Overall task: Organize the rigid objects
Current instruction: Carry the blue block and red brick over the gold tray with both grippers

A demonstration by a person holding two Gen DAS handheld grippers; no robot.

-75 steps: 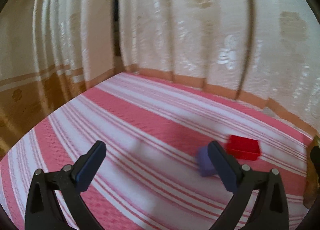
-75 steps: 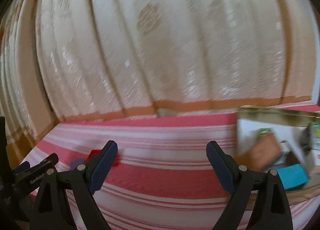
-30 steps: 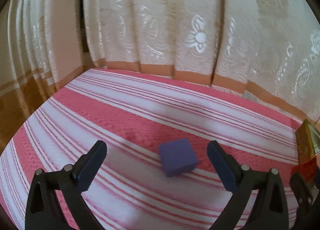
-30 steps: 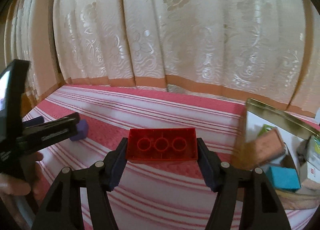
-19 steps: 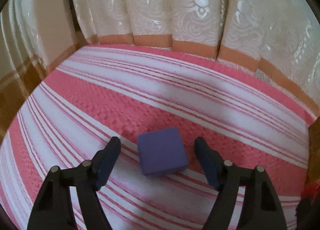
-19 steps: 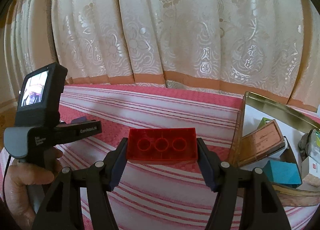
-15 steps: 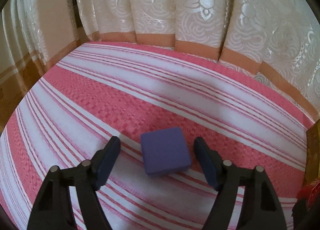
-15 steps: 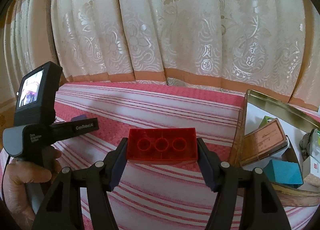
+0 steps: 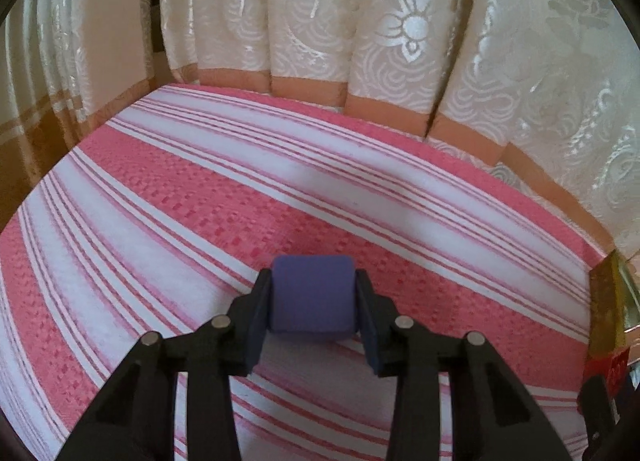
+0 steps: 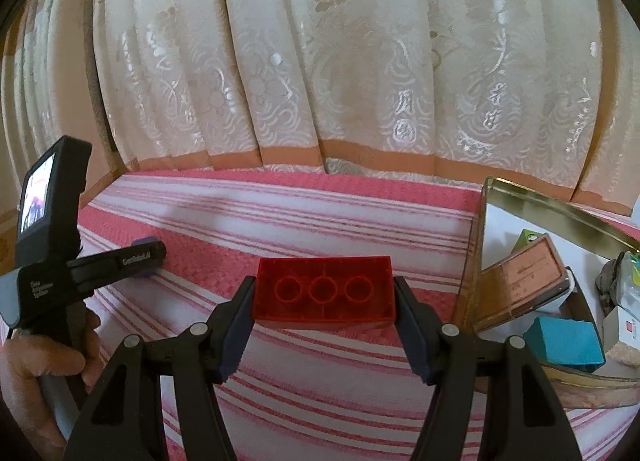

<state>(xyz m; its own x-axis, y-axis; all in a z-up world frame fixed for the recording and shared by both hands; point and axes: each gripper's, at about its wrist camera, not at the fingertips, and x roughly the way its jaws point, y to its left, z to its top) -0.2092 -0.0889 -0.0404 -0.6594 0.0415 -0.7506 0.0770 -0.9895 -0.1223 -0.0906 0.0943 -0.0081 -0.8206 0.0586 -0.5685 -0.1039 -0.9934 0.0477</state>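
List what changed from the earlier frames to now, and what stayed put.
The left gripper moved in on the purple block and shut on it; earlier it was open. The right gripper picked up the red brick early on and has kept holding it. The gold tray with its contents stayed put on the striped cloth.

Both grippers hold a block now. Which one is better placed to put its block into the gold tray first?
Probably the right gripper: its red brick is just beside the tray, which shows only at the left view's far edge.
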